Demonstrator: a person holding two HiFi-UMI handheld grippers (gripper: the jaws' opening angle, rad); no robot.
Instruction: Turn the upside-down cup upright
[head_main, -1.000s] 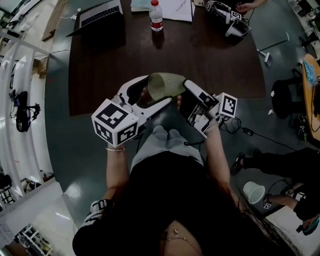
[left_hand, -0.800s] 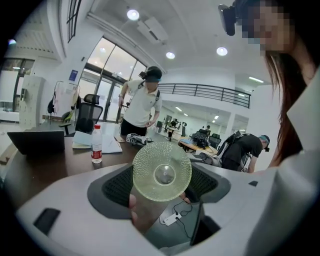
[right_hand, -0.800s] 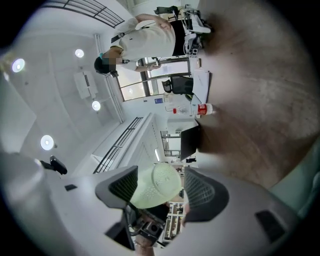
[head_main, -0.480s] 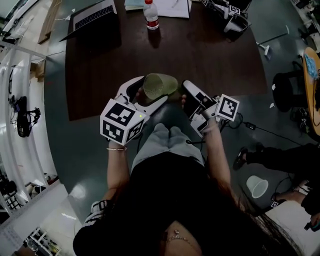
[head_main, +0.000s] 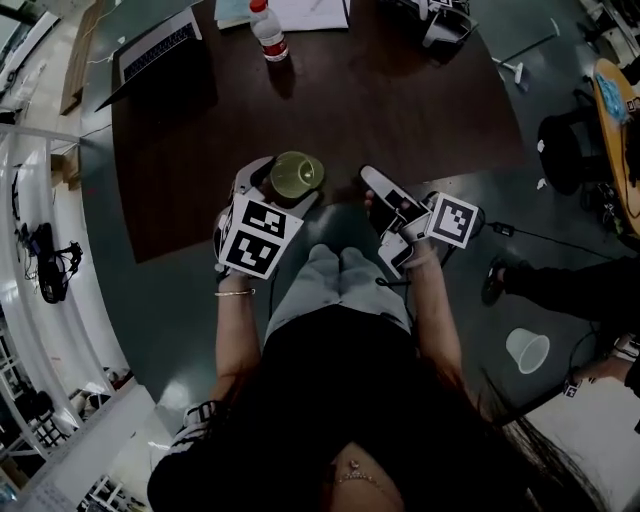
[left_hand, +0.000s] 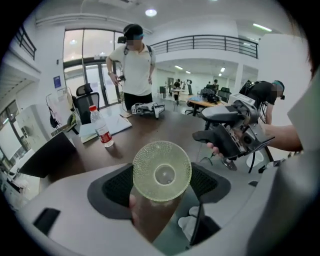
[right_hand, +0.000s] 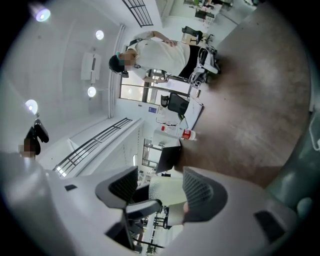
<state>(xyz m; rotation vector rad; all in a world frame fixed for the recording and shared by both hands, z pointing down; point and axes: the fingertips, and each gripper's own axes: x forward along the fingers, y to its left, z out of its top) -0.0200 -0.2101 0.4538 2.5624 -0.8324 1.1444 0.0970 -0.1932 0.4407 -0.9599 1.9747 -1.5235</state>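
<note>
The left gripper (head_main: 282, 188) has its fingers clamped on the green cup (left_hand: 162, 171), one dark pad on each side of its wall. The cup is held in the air at the near edge of the dark table (head_main: 400, 110), above the person's lap, with its dimpled round base facing the left gripper's camera. The right gripper (right_hand: 159, 186) hovers just beside it, its fingers apart and not touching the cup. A water bottle (head_main: 268, 32) and a laptop (head_main: 160, 45) sit at the table's far side.
</note>
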